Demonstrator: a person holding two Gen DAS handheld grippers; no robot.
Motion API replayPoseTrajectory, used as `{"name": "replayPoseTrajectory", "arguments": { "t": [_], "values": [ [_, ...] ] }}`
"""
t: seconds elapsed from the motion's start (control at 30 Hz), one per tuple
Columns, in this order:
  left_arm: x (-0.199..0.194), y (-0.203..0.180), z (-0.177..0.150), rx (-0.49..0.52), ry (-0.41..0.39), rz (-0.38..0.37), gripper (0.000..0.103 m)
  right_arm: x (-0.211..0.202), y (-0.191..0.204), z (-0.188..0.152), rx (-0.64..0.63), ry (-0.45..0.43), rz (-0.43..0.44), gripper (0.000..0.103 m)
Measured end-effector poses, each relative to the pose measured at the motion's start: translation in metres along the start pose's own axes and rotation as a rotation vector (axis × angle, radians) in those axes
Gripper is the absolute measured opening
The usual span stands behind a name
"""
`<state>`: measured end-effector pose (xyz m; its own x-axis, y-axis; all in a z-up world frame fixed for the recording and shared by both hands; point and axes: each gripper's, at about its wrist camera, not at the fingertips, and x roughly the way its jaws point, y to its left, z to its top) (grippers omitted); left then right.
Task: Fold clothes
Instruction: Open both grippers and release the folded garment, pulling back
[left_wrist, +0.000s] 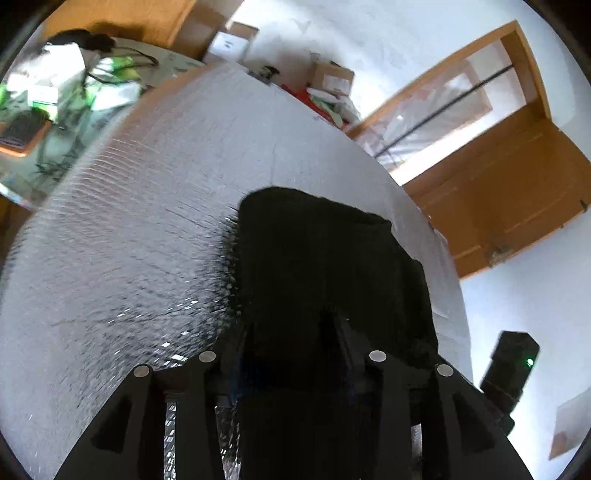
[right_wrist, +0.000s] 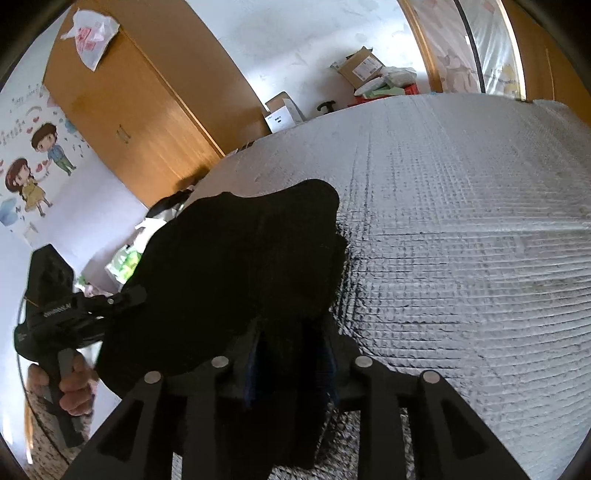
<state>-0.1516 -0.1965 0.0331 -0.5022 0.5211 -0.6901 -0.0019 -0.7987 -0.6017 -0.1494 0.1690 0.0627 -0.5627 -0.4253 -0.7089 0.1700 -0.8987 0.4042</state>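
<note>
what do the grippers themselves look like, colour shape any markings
Both are matte black plastic. Each wrist view shows angular linkage arms with triangular cut-outs and round silver pins. From the right wrist view, the left gripper has small white lettering, too blurred to read, and a bare hand on its handle. A green light glows on the other unit.

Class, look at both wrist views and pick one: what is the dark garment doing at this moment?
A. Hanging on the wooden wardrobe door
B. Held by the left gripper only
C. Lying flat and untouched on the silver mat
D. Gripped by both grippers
D: the black garment runs down between the fingers of the left gripper in its own view, and likewise into the right gripper, above the silver quilted mat.
</note>
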Motion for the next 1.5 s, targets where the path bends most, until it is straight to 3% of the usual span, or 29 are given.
{"name": "replayPoseTrajectory", "arguments": {
  "t": [0.07,0.3,0.37,0.47,0.73,0.83,1.03,1.17,1.23,1.33,1.5],
  "values": [
    [-0.012,-0.005,-0.005,0.02,-0.03,0.035,0.041,-0.008,0.009,-0.003,-0.053,-0.023,-0.05,0.029],
    [-0.039,-0.02,-0.034,0.058,-0.075,0.089,0.041,-0.022,0.04,-0.03,-0.201,-0.034,-0.084,0.027],
    [-0.042,-0.018,-0.045,0.083,-0.055,0.123,0.041,-0.026,0.048,-0.038,-0.244,-0.038,-0.094,0.015],
    [-0.044,-0.006,-0.061,0.079,-0.032,0.159,0.041,-0.031,0.059,-0.049,-0.295,-0.039,-0.106,0.011],
    [-0.039,0.004,-0.067,0.051,-0.029,0.164,0.043,-0.034,0.049,-0.056,-0.276,-0.011,-0.129,0.006],
    [-0.046,0.0,-0.073,0.052,-0.054,0.201,0.043,-0.041,0.055,-0.057,-0.27,-0.016,-0.151,0.007],
    [-0.059,-0.031,-0.108,0.173,-0.132,0.329,0.041,-0.06,0.065,-0.069,-0.258,-0.029,-0.133,0.007],
    [-0.056,-0.047,-0.132,0.226,-0.14,0.378,0.041,-0.06,0.069,-0.081,-0.242,-0.019,-0.153,0.016],
    [-0.048,-0.054,-0.143,0.261,-0.124,0.427,0.041,-0.056,0.068,-0.086,-0.218,-0.008,-0.18,0.03],
    [-0.04,-0.059,-0.153,0.28,-0.109,0.439,0.041,-0.05,0.063,-0.092,-0.194,0.014,-0.214,0.04],
    [-0.033,-0.06,-0.161,0.258,-0.116,0.459,0.041,-0.045,0.06,-0.097,-0.203,0.022,-0.302,0.043]
  ]
}}
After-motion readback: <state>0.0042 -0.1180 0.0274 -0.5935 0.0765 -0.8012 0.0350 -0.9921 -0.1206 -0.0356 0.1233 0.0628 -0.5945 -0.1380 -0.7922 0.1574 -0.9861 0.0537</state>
